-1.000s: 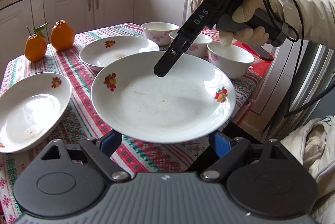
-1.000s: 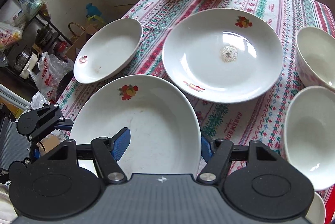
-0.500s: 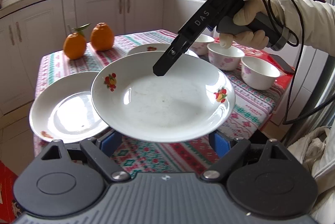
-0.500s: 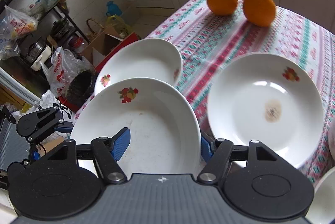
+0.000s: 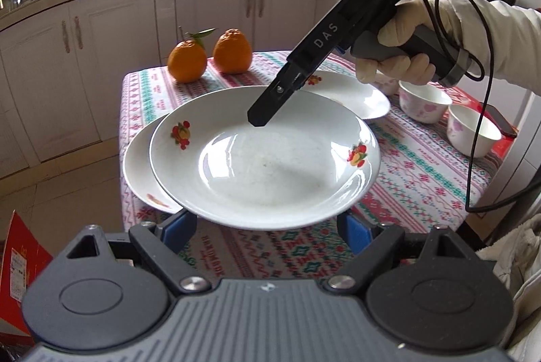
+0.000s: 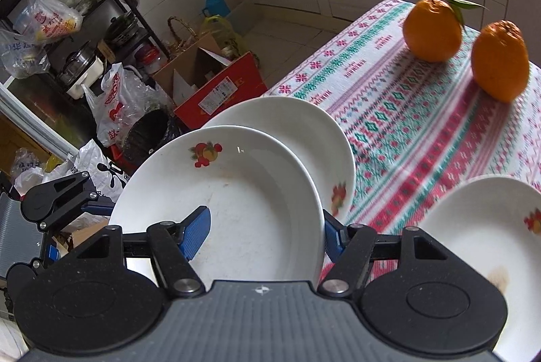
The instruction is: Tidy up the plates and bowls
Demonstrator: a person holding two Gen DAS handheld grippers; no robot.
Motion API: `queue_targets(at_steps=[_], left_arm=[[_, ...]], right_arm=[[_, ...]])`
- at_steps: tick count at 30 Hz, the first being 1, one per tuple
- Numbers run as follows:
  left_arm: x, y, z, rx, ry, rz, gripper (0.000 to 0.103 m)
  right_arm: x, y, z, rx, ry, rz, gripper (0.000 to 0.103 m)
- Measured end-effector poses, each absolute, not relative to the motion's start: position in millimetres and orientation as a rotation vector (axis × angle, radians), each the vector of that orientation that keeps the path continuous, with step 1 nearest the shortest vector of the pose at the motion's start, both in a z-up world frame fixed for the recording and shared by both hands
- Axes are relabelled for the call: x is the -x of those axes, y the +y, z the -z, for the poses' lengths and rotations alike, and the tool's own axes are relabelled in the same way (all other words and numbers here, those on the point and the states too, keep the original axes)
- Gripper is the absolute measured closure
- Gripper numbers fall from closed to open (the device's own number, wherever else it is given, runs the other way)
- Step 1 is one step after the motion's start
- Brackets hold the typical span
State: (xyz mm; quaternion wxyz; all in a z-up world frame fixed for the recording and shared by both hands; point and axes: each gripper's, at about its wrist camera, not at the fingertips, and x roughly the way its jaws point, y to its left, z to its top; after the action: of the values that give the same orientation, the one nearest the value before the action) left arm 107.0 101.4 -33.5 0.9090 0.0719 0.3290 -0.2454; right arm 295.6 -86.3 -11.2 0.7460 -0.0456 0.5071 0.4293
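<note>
A white plate with fruit prints [image 5: 263, 155] hangs in the air, above a second white plate [image 5: 138, 172] that lies at the table's near-left corner. My right gripper [image 6: 263, 226] is shut on its rim [image 6: 314, 210], one blue pad inside the plate and one outside. In the left wrist view the right gripper's finger [image 5: 270, 105] reaches over the plate's far rim. My left gripper [image 5: 267, 226] is open under the plate's near rim, its blue pads [image 5: 179, 226] spread wide. A third plate [image 5: 355, 95] lies further right.
Two oranges [image 5: 209, 57] sit at the table's far edge. Two pink-flowered bowls [image 5: 422, 101] stand at the right, with a phone [image 5: 500, 122] behind them. The patterned cloth [image 5: 422, 166] covers the table. Boxes and bags [image 6: 209, 81] crowd the floor to the left.
The held plate has moved left across the table, from beside the left plate to above it. Both grippers moved with it.
</note>
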Motion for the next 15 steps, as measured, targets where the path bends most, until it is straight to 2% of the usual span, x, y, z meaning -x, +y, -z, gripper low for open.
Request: queue_targets(at_steps=[15], left_arm=[[-126.8, 115.3, 42.1, -0.1, 0.69, 0.485, 0.013]], right_arm=[[-323.2, -68.5, 28.4, 0.084, 1.128, -0.934, 0.03]])
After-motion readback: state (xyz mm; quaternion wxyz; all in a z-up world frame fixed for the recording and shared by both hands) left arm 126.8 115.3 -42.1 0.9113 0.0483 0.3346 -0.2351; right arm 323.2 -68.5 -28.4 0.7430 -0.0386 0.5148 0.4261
